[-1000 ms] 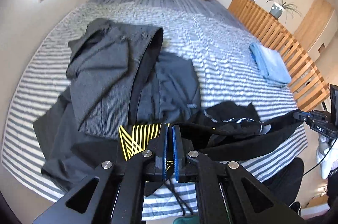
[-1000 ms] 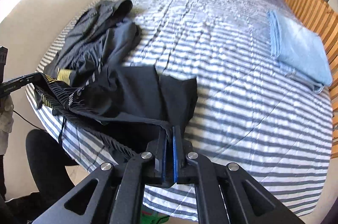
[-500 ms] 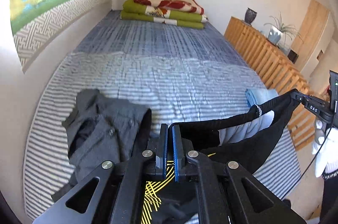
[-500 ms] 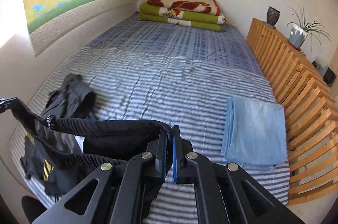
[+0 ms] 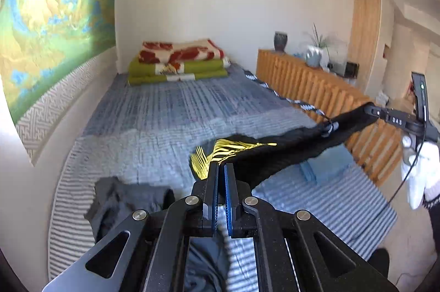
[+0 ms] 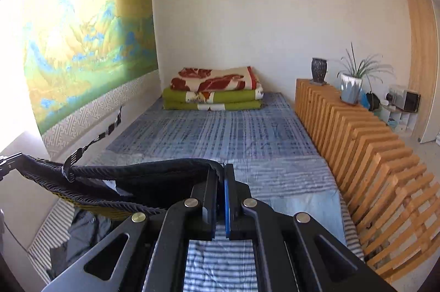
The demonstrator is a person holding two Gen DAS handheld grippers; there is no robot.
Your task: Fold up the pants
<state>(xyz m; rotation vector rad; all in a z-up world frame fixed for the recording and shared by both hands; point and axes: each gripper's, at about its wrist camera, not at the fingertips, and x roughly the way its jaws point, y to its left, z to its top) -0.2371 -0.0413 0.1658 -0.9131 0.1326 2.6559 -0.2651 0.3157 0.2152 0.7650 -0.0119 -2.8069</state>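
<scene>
Black pants (image 5: 277, 157) with yellow stripes hang in the air above the striped bed (image 5: 165, 127), their waistband stretched between both grippers. My left gripper (image 5: 221, 166) is shut on one end of the waistband. My right gripper (image 6: 221, 168) is shut on the other end, and the waistband (image 6: 132, 173) runs left from it with the drawstring (image 6: 93, 140) trailing up. In the left wrist view the right gripper (image 5: 371, 109) shows at the far right, held by a white-gloved hand (image 5: 420, 173).
A heap of dark grey clothes (image 5: 123, 198) lies on the bed's near left. A folded light blue cloth (image 6: 310, 206) lies at the near right. Folded blankets (image 6: 214, 92) sit at the bed's far end. A wooden slatted rail (image 6: 371, 149) with pots borders the right side.
Both grippers have risen well above the bed, lifting the pants off the mattress. The waistband now hangs taut between them and the drawstring swings free.
</scene>
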